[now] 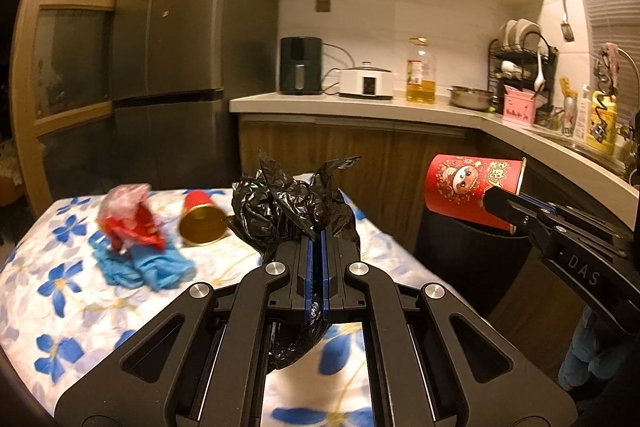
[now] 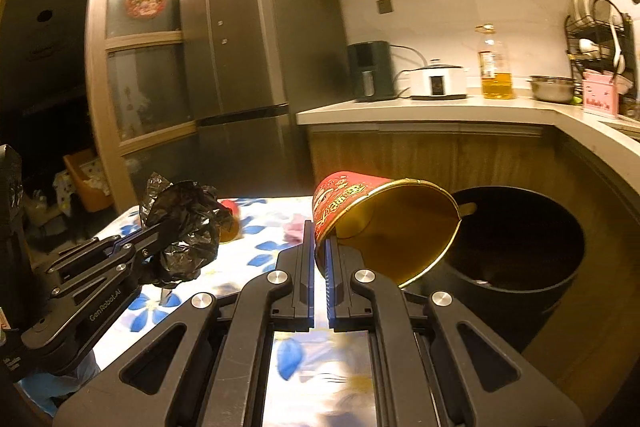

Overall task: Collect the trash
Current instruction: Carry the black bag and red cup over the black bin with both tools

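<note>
Beside table (image 2: 248, 227), black bin (image 2: 560, 267); held cup (image 2: 360, 203) tilts above.

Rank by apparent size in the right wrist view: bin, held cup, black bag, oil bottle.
1. Bin, though partly hidden by the cup.
2. Held cup; it is nearer the camera, so its size is inflated.
3. Black bag.
4. Oil bottle; it is far off, so true size is unsure.

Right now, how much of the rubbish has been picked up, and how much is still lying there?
Something small already lies inside the black bin, though I can't tell what. In hand: the left gripper is shut on a crumpled black bag, and the right gripper pinches a red paper cup tipped toward the bin. Still on the floral table: another red cup, red and pink wrappers and blue gloves.
</note>
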`<state>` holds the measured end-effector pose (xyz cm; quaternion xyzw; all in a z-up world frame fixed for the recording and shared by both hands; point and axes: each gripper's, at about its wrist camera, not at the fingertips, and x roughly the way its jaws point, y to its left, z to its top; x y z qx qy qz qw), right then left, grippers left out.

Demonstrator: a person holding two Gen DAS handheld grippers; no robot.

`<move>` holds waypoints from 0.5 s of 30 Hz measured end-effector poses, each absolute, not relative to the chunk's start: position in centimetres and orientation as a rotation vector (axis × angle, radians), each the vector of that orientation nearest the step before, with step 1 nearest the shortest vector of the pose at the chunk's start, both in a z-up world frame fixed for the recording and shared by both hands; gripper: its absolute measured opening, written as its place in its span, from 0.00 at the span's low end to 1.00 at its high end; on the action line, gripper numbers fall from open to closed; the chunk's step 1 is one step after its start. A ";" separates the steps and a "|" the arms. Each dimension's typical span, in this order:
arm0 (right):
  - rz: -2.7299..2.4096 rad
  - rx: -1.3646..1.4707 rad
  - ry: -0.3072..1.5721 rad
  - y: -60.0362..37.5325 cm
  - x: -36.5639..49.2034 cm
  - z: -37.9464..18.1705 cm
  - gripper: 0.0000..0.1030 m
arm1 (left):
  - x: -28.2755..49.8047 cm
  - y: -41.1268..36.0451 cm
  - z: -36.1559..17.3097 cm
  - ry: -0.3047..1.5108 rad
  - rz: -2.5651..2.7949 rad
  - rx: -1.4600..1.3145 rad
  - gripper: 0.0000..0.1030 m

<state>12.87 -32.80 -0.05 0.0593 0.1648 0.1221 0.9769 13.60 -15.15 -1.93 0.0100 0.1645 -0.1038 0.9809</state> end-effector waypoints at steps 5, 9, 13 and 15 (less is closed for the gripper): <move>0.167 0.132 0.322 -35.6 13.0 0.0 0.05 | 14.6 -18.1 -1.6 0.314 -0.266 0.030 0.02; 0.106 0.143 0.311 -37.8 13.2 0.2 0.05 | 15.4 -20.7 -1.2 0.304 -0.320 0.033 0.02; 0.052 0.154 0.298 -39.9 13.5 0.4 0.05 | 16.2 -23.1 -0.9 0.292 -0.370 0.034 0.02; 0.034 0.162 0.296 -40.8 13.7 0.4 0.05 | 16.6 -24.4 -0.8 0.285 -0.398 0.035 0.02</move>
